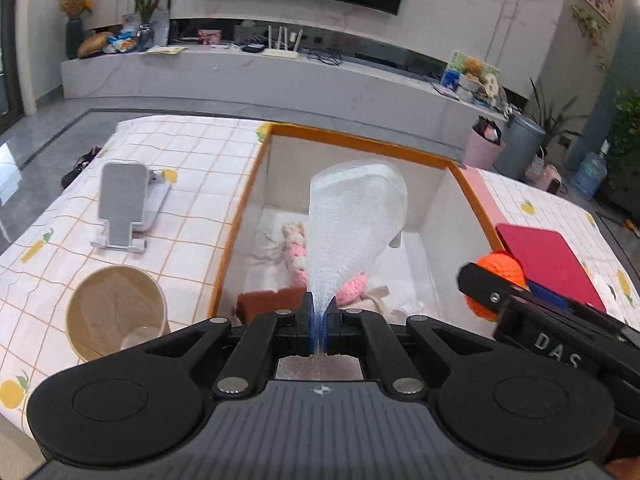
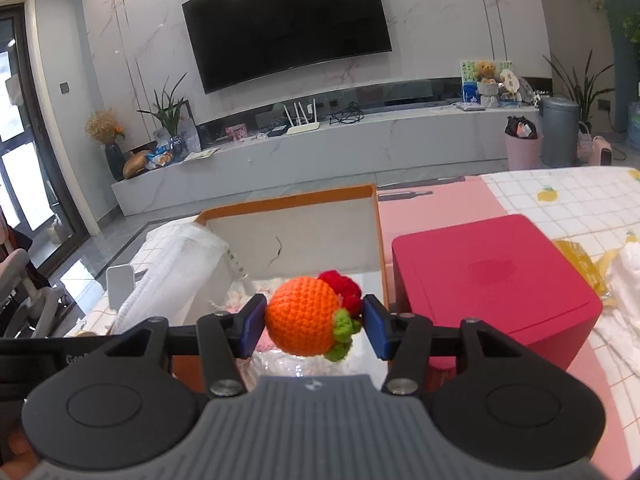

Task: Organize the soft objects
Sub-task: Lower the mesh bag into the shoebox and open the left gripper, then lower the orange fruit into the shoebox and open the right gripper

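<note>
two loads are being carried at once toward the orange-rimmed box (image 1: 360, 138), so the step in hand looks like dropping soft things into it. that box, the largest container here, sits on the checked tablecloth (image 1: 192, 168) and already holds a pink and cream crocheted toy (image 1: 296, 256), a rust-brown sponge-like block (image 1: 266, 300) near its front wall, and some pale wrapping on its floor. beside it stands a closed red box (image 2: 492, 276); what it holds cannot be seen. smaller again, a tan paper cup (image 1: 116, 316) on the cloth looks empty apart from something clear at its bottom that i cannot make out. the left gripper (image 1: 319, 320) has its jaws pinched right together on the narrow end of a white foam-net sleeve (image 1: 356, 212), which fans out over the box's interior. the right gripper (image 2: 314, 324) stands about half spread, its blue pads pressing both sides of an orange crocheted ball (image 2: 302, 320) with green and red trim, held above the box's near edge. next, i judge, each hand needs to reach lower inside the walls and part its jaws, keeping the light sleeve from catching on the rim.
</note>
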A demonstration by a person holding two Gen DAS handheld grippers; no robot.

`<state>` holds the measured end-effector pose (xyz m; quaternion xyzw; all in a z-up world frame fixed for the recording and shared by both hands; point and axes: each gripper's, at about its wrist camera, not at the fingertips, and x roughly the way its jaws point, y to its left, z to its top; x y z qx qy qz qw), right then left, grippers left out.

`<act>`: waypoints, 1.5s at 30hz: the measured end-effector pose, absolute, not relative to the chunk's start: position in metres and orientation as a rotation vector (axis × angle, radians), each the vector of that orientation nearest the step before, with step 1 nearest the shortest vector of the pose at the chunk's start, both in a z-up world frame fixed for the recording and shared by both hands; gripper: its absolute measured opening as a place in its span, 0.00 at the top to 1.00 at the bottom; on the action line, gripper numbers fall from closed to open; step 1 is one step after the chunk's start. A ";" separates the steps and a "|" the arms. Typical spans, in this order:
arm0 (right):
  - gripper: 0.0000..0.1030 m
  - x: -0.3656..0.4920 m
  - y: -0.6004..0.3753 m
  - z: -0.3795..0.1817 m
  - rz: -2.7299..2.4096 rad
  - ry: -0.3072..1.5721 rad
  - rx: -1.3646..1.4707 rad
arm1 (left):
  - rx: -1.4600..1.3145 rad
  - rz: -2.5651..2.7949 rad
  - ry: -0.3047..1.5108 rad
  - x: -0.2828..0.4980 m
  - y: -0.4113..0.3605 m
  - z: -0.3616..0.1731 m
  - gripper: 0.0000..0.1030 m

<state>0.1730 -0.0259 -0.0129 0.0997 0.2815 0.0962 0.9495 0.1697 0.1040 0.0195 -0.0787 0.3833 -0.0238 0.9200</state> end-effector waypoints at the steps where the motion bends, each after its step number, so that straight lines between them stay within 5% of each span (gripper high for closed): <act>1: 0.50 0.175 -0.026 -0.014 0.198 0.577 0.202 | -0.154 -0.041 0.798 0.171 0.103 0.017 0.96; 10: 0.50 0.171 -0.019 -0.022 0.204 0.596 0.169 | -0.168 -0.002 0.832 0.173 0.103 0.013 0.80; 15: 0.50 0.171 -0.016 -0.020 0.203 0.591 0.148 | -0.189 0.012 0.793 0.165 0.108 0.026 0.34; 18: 0.50 0.169 -0.017 -0.019 0.198 0.584 0.132 | -0.208 0.013 0.753 0.159 0.115 0.036 0.18; 24: 0.50 0.171 -0.022 -0.006 0.243 0.584 0.087 | -0.241 0.038 0.706 0.153 0.131 0.050 0.17; 36: 0.50 0.197 0.007 0.010 0.492 0.799 -0.573 | -0.188 0.079 0.744 0.159 0.135 0.041 0.17; 45: 0.50 0.227 0.027 -0.003 0.491 0.870 -0.759 | -0.174 0.071 0.750 0.159 0.132 0.039 0.17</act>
